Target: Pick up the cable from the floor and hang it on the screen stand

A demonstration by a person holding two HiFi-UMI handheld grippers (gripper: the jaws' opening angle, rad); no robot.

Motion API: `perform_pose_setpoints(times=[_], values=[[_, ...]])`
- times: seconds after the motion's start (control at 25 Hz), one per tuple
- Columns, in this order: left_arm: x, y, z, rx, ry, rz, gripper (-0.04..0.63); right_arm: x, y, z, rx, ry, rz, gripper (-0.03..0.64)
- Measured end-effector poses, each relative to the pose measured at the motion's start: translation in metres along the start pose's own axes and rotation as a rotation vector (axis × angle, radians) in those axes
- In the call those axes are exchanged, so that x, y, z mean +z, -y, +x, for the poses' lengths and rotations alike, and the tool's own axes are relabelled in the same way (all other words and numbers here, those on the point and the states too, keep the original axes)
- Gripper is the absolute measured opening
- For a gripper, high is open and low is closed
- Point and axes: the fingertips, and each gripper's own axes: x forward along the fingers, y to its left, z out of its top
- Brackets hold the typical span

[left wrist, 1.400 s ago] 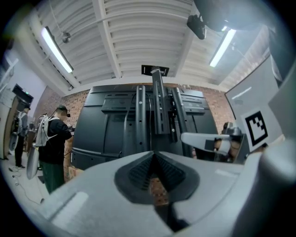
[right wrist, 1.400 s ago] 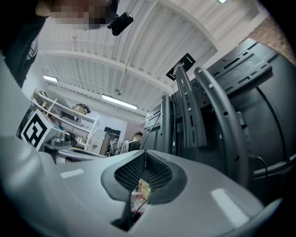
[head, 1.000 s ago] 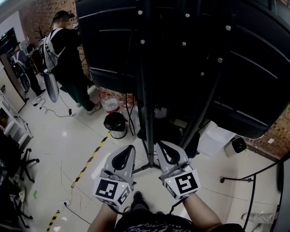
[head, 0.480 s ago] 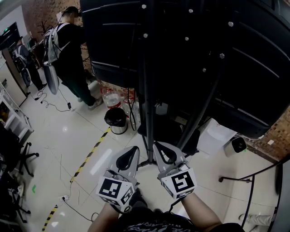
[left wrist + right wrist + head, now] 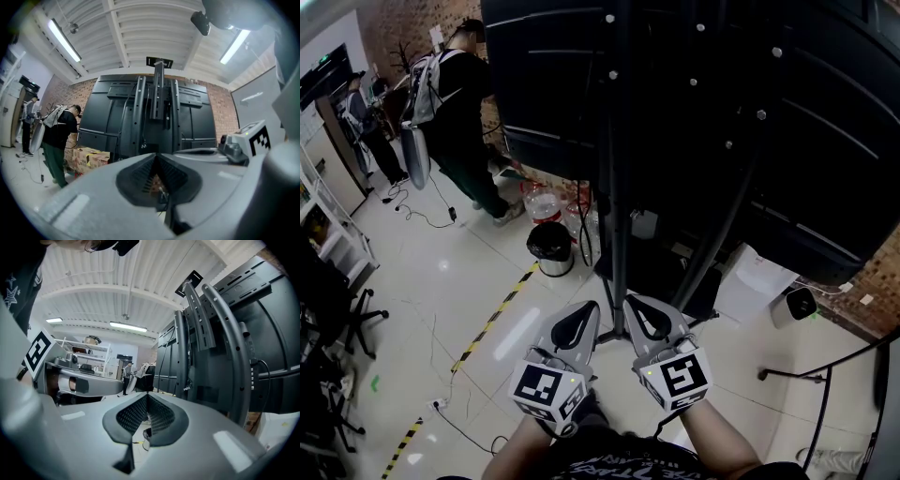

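The black screen stand's pole [image 5: 620, 216] rises just ahead of me, with the big screen's dark back [image 5: 750, 112] above it. It also fills the left gripper view [image 5: 158, 93] and stands at the right of the right gripper view [image 5: 187, 357]. A thin dark cable [image 5: 455, 417] lies on the pale floor at the lower left, away from both grippers. My left gripper [image 5: 586, 307] [image 5: 157, 159] and right gripper [image 5: 633, 302] [image 5: 146, 397] are side by side near the pole's foot. Both are shut with nothing in them.
A black bin [image 5: 551, 248] and clear water bottles [image 5: 539, 202] stand left of the stand's base. A person with a backpack [image 5: 459, 112] stands further left. Yellow-black tape [image 5: 492, 323] crosses the floor. A white box [image 5: 759, 281] and a small white device [image 5: 795, 305] sit at the right.
The view has drifted left to right, so the stand and bin sit a little further right. Both grippers stay shut and close together by the pole.
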Motion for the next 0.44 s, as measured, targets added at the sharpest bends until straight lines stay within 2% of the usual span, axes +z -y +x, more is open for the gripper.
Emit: perform_pose_setpoints(times=[0.44], values=[[-0.002, 0.016, -0.019, 0.012, -0.014, 0.018, 0.005, -0.001, -0.009, -0.019, 0.009, -0.015, -0.011, 0.008]])
